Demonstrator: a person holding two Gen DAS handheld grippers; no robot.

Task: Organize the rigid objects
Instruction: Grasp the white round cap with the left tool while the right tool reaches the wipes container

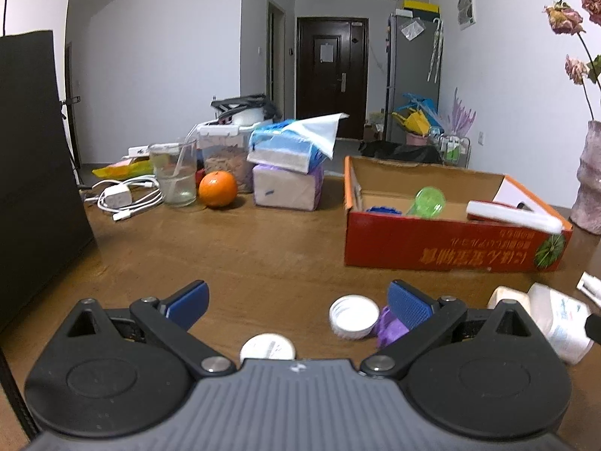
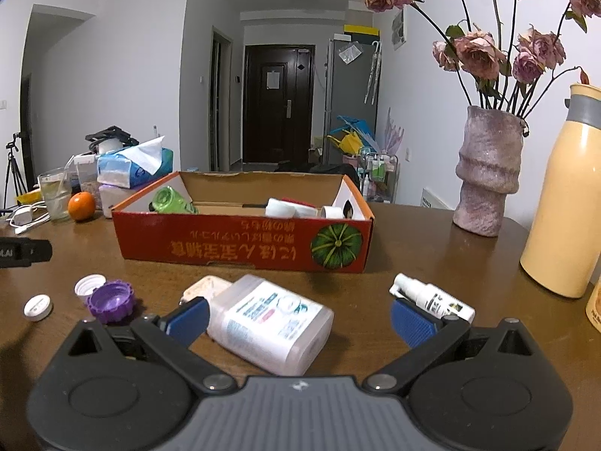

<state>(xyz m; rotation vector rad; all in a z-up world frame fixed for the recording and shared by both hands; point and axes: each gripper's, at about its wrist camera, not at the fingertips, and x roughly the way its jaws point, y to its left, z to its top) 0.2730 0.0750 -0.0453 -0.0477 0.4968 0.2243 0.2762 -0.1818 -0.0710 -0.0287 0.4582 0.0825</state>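
Both grippers hover low over the brown surface (image 2: 413,248) with jaws spread wide and holding nothing. Between the right gripper's (image 2: 298,315) jaws lies a white bottle (image 2: 270,323) on its side, a small spray bottle (image 2: 432,297) just beside the right finger. Ahead of the left gripper (image 1: 298,302) sit a white cap (image 1: 353,315) touching a purple lid (image 1: 388,325). Beyond stands the red box (image 2: 244,244).

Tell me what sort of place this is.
Most likely a lived-in home, at a dining or living-room table. A brown wooden table carries a pink textured vase of dried roses; a dark entrance door and a grey refrigerator stand behind.
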